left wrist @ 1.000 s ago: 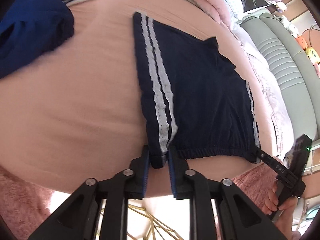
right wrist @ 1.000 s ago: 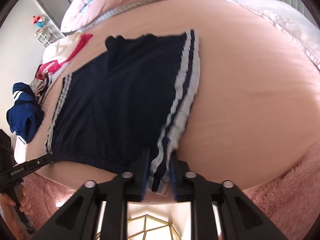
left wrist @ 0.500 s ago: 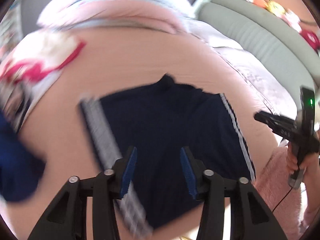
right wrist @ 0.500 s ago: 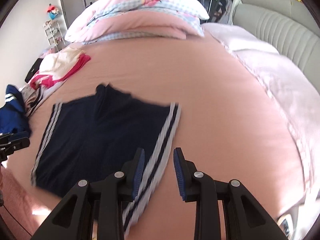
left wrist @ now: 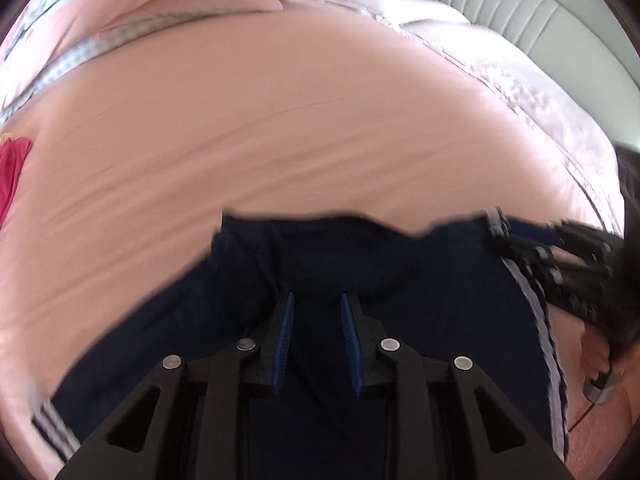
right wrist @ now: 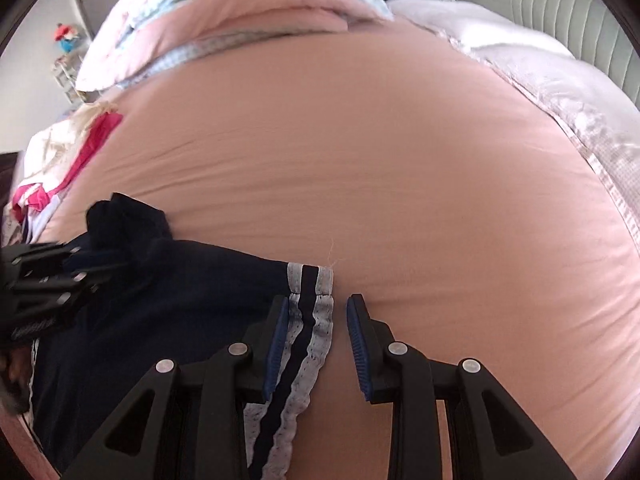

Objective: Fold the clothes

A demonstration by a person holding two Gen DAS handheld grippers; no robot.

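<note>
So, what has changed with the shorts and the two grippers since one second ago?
Both grippers let go of the waistband and moved up the navy shorts to the leg hems. The left gripper, closing, hovers over the crotch; the right gripper straddles the striped side hem. The shorts stay flat on the pink bed.

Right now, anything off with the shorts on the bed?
Yes. The navy shorts aren't flat: the far leg hem is bunched into a rumpled lump near the left gripper. The striped side lies smooth between the right gripper jaws, unpinched.
</note>
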